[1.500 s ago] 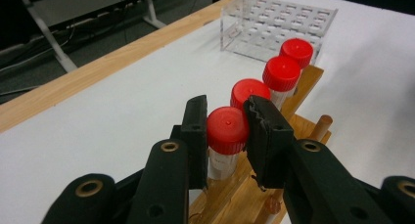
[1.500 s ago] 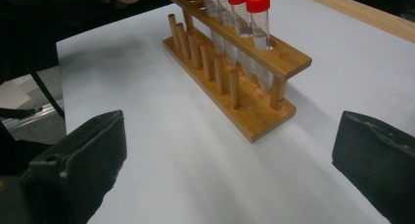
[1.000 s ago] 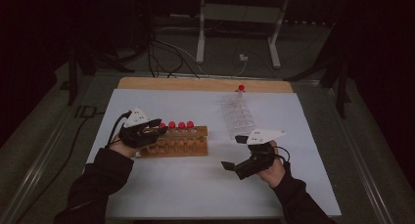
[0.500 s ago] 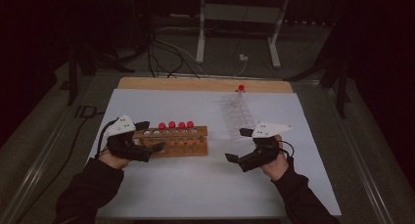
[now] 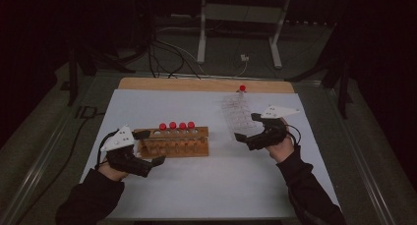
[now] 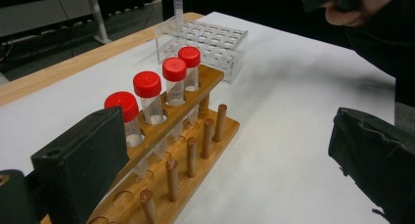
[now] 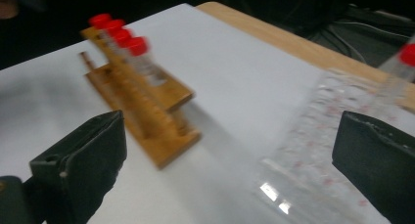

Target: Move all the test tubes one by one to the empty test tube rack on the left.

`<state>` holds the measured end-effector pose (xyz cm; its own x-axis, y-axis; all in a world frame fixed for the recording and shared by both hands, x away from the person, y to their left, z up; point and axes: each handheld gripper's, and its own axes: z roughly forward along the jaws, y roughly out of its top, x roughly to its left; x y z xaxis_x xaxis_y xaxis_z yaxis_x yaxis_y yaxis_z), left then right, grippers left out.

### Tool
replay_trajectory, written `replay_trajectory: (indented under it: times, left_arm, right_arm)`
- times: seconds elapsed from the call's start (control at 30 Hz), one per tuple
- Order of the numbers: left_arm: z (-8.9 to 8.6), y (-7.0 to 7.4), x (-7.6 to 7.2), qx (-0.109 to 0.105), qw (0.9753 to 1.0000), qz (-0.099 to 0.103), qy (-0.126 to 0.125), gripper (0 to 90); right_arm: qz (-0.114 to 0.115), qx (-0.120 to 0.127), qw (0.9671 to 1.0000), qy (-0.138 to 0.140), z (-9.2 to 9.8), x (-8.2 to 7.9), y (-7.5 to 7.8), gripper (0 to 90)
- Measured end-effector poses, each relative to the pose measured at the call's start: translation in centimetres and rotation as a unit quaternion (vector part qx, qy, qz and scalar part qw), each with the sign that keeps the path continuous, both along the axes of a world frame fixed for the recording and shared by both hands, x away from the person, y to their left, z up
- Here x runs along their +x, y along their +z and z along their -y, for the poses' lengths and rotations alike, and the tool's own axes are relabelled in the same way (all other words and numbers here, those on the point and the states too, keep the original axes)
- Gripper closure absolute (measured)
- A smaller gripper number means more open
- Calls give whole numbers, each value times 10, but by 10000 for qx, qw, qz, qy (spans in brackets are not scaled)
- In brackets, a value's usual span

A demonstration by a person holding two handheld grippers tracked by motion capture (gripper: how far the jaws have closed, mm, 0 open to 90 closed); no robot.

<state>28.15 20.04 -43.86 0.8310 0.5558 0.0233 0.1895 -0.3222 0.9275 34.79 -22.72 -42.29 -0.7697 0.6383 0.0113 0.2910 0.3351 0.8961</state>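
Both sets of fingers stand spread and empty: left gripper (image 5: 147, 162) at the wooden rack's (image 5: 172, 147) 8 o'clock, right gripper (image 5: 244, 129) beside the clear rack (image 5: 237, 116). Four red-capped tubes (image 6: 147, 84) sit upright in the wooden rack on the bench (image 5: 206, 185). Risk, as judged: a careless approach by the left gripper could knock the light rack and tip the tubes.

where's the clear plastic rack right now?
In the high view the clear rack sits right of centre on the white sheet, just beyond the right claw, with one red-capped tube standing at its far end.
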Motion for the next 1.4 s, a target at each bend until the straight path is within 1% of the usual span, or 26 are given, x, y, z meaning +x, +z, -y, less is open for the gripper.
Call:
replay_trajectory:
  times: [0.17, 0.27, 0.37, 0.47, 0.57, 0.63, 0.73, 0.77, 0.8, 0.83, 0.87, 0.9, 0.97, 1.0, 1.03, 1.07, 1.1, 1.13, 1.17, 1.23, 1.27, 1.3, 1.37, 1.4]
  left_arm:
    - [1, -1, -2, 8, 10000, 10, -12, 20]
    - [2, -2, -2, 31, 10000, 7, -36, 20]
    - [2, -2, -2, 50, 10000, 8, -41, 19]
    - [2, -2, -3, 42, 10000, 17, -56, 20]
    - [2, -2, -3, 32, 10000, 18, -53, 20]
    - [1, -1, -3, 15, 10000, 18, -53, 20]
    - [0, -1, -3, -9, 10000, 10, -44, 19]
    - [-1, -1, -3, -14, 10000, 4, -45, 20]
    - [-1, -1, -3, -13, 10000, -5, -67, 20]
    - [-1, -1, -3, 1, 10000, -3, -67, 20]
    - [0, -1, -4, 2, 10000, -8, -85, 20]
    - [0, -1, -4, 24, 9999, -10, -104, 20]
    - [0, -1, -4, 53, 9999, 2, -100, 20]
    - [1, -1, -4, 48, 9999, 8, -110, 19]
    - [1, -1, -5, 49, 9999, 15, -107, 20]
    - [0, 0, -5, 43, 9999, 22, -112, 19]
    - [0, 0, -5, 30, 9999, 21, -117, 19]
    - [0, 0, -5, 33, 9999, 19, -108, 20]
    - [0, 0, -5, 30, 9999, 8, -123, 20]
    - [0, 0, -5, 43, 9999, 7, -124, 20]
    - [0, -1, -5, 39, 9999, -4, -135, 19]
    - [1, -1, -4, 47, 9999, -9, -138, 20]
    - [1, -2, -4, 50, 9999, -16, -146, 19]
    - [1, -2, -4, 58, 9999, -20, -144, 20]
  right_arm:
    - [-40, -9, 9997, -248, 7, 23, -4, 0]
    - [0, -20, 9994, -351, 9, 36, -9, 0]
    - [-56, 50, 9989, -454, 10, 48, -12, 0]
    - [-52, 72, 9985, -544, 9, 59, -15, 0]
    - [-48, 41, 9975, -698, 9, 70, -17, 0]
    - [-25, -46, 9966, -818, 8, 77, -18, 0]
    - [-100, -81, 9953, -964, 8, 88, -22, 0]
    - [-137, -81, 9947, -1012, 7, 92, -23, 28]
    - [-127, -45, 9945, -1036, 8, 94, -24, 47]
    - [-90, -30, 9938, -1107, 8, 97, -24, 56]
    - [-107, -43, 9928, -1191, 7, 100, -25, 59]
    - [-108, -34, 9926, -1211, 8, 103, -26, 68]
    - [-85, -61, 9904, -1382, 8, 108, -27, 128]
    - [-80, -24, 9901, -1400, 8, 110, -28, 136]
    - [-49, -47, 9891, -1468, 8, 113, -28, 153]
    - [-67, -79, 9881, -1534, 8, 115, -29, 160]
    - [-115, -116, 9874, -1576, 8, 119, -30, 165]
    - [-158, -196, 9856, -1675, 7, 122, -31, 184]
    - [-185, -227, 9843, -1740, 7, 124, -32, 211]
    - [-181, -264, 9831, -1805, 6, 128, -34, 268]
    - [-197, -246, 9833, -1793, 6, 130, -34, 323]
    - [-198, -233, 9827, -1825, 5, 132, -35, 359]
    - [-251, -206, 9831, -1802, 5, 136, -36, 416]
    - [-232, -219, 9824, -1841, 4, 137, -37, 441]
